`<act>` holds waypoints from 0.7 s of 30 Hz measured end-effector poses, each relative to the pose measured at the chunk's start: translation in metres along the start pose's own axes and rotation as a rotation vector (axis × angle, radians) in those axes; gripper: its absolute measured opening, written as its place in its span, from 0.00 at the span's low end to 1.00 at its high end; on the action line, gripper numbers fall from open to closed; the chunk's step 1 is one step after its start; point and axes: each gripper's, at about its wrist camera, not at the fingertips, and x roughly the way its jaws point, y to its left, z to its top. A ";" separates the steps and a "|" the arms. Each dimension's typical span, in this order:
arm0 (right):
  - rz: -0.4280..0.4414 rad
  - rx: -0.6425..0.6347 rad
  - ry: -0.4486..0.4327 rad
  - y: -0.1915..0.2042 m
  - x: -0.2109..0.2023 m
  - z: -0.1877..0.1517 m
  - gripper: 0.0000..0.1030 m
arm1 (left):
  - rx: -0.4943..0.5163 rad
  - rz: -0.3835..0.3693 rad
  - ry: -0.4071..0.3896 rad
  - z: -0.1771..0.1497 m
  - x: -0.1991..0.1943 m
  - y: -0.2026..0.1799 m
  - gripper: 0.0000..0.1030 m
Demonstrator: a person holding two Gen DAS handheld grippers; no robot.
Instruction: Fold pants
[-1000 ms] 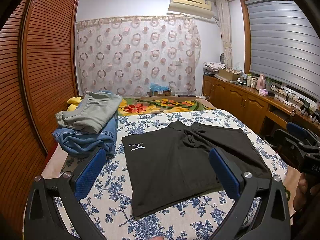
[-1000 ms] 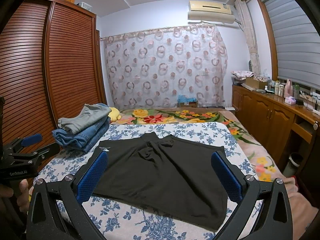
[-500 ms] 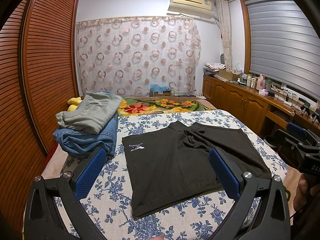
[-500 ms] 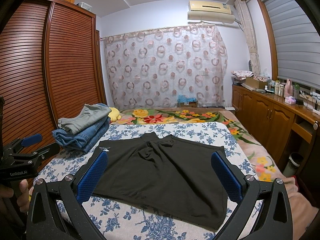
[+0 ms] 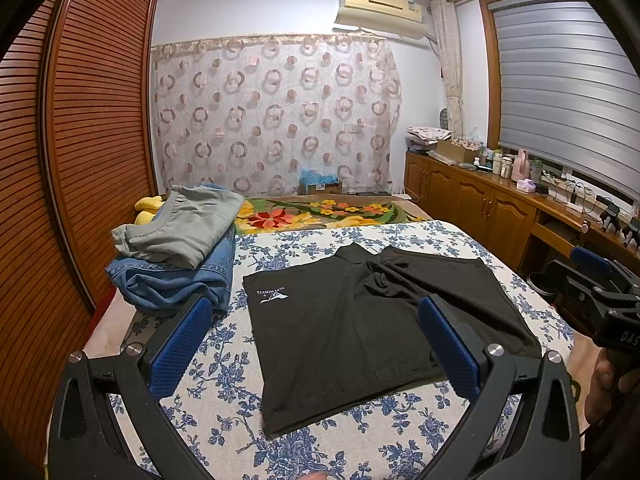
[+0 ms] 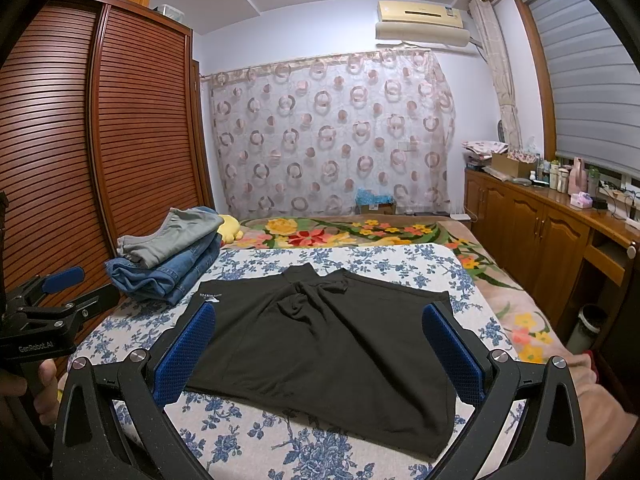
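Note:
Black pants (image 5: 360,332) (image 6: 320,344) lie spread flat on the blue-flowered bed sheet (image 5: 224,384) (image 6: 256,436), with a small white logo at their left part and a bunched crease near the far middle. My left gripper (image 5: 316,320) hovers open above the near edge of the bed, its blue pads wide apart and holding nothing. The right gripper (image 6: 318,324) is also open and empty, above the pants' near side. Each gripper shows at the edge of the other's view, the right gripper (image 5: 600,280) and the left gripper (image 6: 48,292), held by a hand.
A stack of folded grey pants (image 5: 184,228) on blue jeans (image 5: 172,280) sits at the bed's left, by a slatted wooden wardrobe (image 5: 80,140). A flowered blanket (image 5: 320,212) lies beyond. Wooden cabinets (image 5: 480,208) with bottles line the right wall.

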 end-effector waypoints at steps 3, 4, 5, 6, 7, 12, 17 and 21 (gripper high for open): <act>0.000 0.000 0.000 0.000 0.000 0.000 1.00 | 0.000 0.000 0.000 0.000 0.000 0.000 1.00; 0.001 0.001 0.000 0.000 0.000 0.000 1.00 | 0.000 0.001 -0.001 0.000 0.000 0.000 1.00; 0.001 0.001 0.000 0.000 0.000 0.000 1.00 | 0.000 0.000 -0.001 0.000 0.000 0.000 1.00; 0.000 0.001 0.000 0.000 0.000 0.000 1.00 | 0.000 0.000 -0.001 0.000 0.000 0.000 1.00; 0.001 0.001 -0.001 0.000 -0.001 0.000 1.00 | 0.000 0.001 -0.001 0.000 0.000 0.000 1.00; 0.001 0.001 0.000 0.000 0.000 0.000 1.00 | 0.000 0.001 -0.002 -0.001 0.000 0.000 1.00; 0.002 0.002 0.002 0.001 -0.001 -0.001 1.00 | 0.000 0.001 -0.003 -0.001 0.000 -0.001 1.00; 0.001 0.001 0.000 0.001 -0.001 -0.001 1.00 | 0.000 0.001 -0.003 -0.001 0.000 -0.001 1.00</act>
